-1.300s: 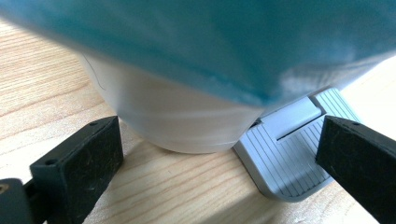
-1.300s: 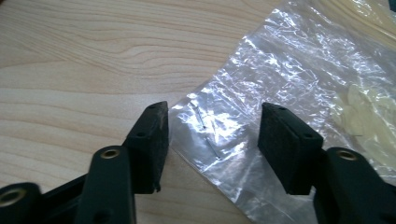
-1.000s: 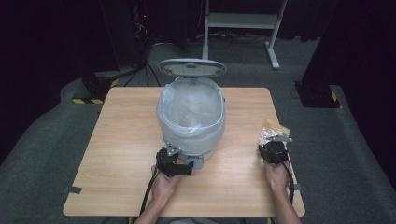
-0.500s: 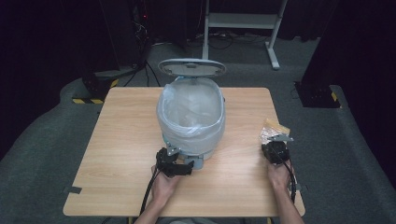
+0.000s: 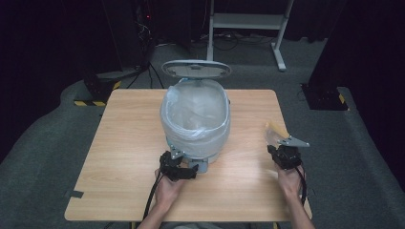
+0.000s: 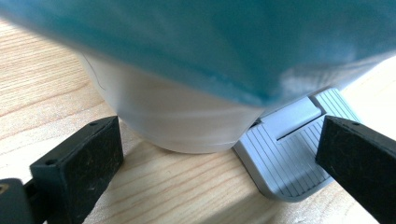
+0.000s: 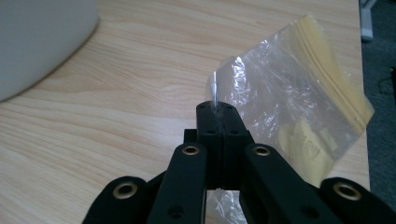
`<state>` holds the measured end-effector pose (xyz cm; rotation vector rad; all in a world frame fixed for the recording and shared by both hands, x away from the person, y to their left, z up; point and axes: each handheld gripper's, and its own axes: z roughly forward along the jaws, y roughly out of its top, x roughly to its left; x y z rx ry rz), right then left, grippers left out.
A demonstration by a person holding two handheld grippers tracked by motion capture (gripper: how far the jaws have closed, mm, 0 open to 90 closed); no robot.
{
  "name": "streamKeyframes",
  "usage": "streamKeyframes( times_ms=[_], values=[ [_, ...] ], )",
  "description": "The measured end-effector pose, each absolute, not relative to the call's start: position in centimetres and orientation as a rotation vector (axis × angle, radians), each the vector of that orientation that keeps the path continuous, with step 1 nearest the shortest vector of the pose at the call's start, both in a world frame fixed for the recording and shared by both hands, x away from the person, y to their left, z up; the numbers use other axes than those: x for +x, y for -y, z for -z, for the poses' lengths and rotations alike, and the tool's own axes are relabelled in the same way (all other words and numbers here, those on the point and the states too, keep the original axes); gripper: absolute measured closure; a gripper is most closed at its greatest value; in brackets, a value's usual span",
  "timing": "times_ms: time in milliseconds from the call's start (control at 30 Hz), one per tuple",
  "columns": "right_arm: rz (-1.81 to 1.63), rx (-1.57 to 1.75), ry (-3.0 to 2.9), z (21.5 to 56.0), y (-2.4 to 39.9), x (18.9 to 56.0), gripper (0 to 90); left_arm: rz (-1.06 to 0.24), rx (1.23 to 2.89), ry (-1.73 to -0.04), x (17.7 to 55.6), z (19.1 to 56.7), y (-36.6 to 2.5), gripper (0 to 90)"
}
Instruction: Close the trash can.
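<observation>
The room is dark, with grey carpet, and a light wooden table (image 5: 119,157) stands in the middle of it. Think of the table as a clock, with the person at six.

Closest in, two hands come up from six o'clock. The left hand holds the left gripper (image 5: 177,168) at about seven o'clock from the table's middle. Its two black jaws stand wide apart. In the left gripper view they sit on either side of the bin's round white base and its ribbed grey foot pedal (image 6: 289,156), and they squeeze nothing.

The right hand holds the right gripper (image 5: 282,153) at about four o'clock, near the table's right edge. Its jaws have just been closing, and now they are pressed together on the corner of a clear plastic zip bag with a yellow strip (image 7: 299,98). The pinched corner sticks up thin between the black tips. The bag spreads away from the jaws toward the table's right edge, and there is something pale yellow inside it. In the high view it shows just past the gripper.

Farther off, in the middle of the table, stands the white pedal bin with a clear bag lining it (image 5: 196,119). Its oval grey lid (image 5: 196,69) is tipped up at twelve o'clock.

Past the table, at one o'clock, is a white metal frame (image 5: 248,21) on the floor.
</observation>
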<state>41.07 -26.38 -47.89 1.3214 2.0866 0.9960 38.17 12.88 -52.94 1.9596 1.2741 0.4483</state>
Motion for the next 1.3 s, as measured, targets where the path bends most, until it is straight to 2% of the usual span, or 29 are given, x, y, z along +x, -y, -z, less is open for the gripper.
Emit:
streamKeyframes(
  times_ms=[1300],
  values=[
    [-1.271, 1.030, -2.152, 39.1, 23.8, 38.4, 89.8, -0.443, 1.957, -1.276, 38.2, 53.0, -12.9, 0.9]
  ],
)
